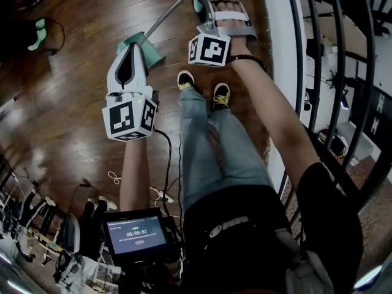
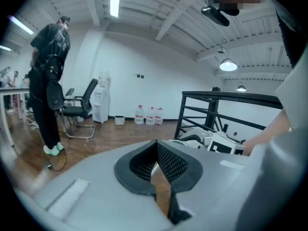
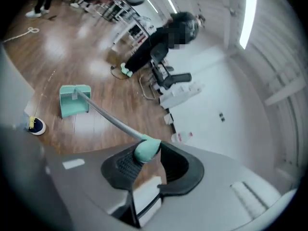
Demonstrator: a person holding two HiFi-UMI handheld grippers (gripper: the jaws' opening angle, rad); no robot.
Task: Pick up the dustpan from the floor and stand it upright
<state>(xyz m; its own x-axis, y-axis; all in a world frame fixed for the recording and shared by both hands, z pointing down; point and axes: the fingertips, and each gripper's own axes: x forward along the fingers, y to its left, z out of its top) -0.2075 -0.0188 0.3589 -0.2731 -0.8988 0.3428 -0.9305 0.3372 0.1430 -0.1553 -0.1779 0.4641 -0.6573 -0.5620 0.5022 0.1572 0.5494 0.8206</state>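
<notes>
**Mint dustpan held by the tip of its handle**

My right gripper (image 3: 144, 154) is closed on the dustpan (image 3: 74, 100) at its rounded mint-green grip (image 3: 146, 149). The ribbed black pads press the grip from both sides. From there a thin grey metal pole (image 3: 108, 115) goes down to the flat, square plastic pan (image 1: 150, 48), low at the floor.

My left gripper (image 2: 156, 144) has its meshed pads together at the tips, with nothing between them. Only the head view shows it just in front of the pan. Only its own view shows the black railing (image 2: 226, 96), the white wall and an office chair (image 2: 82, 102).

Around the pan the floor (image 1: 61, 103) is dark, glossy wood planks.
</notes>
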